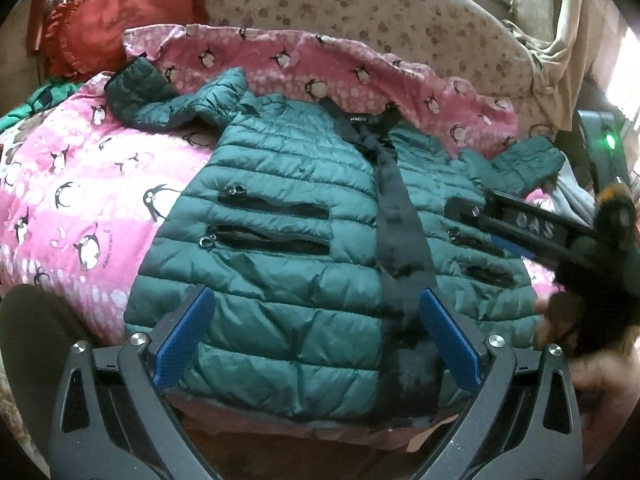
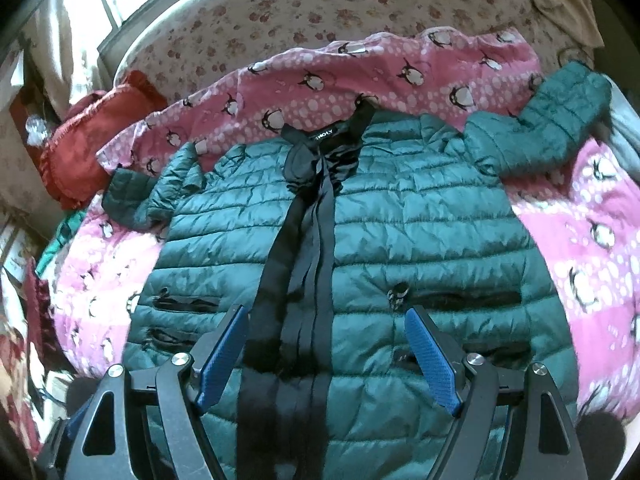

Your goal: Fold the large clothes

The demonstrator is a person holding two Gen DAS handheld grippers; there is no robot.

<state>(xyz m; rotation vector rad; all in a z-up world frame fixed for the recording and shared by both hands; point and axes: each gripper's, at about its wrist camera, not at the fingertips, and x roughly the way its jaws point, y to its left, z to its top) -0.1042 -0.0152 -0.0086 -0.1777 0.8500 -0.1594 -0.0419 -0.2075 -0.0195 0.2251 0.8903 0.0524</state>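
A puffy green jacket (image 1: 280,216) lies flat, front up, in the middle of the frame on a pink penguin blanket (image 1: 80,184). The left gripper (image 1: 316,340) and right gripper (image 2: 326,356) are both wide open, holding nothing. The jacket looks soft, light and slippery. A sleeve (image 2: 560,120) at upper right seems good to grab.

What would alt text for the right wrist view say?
A dark green puffer jacket lies spread front-up on a pink penguin-print blanket, black front strip down its middle. The open right hand-held gripper hovers over its lower part, holding nothing.
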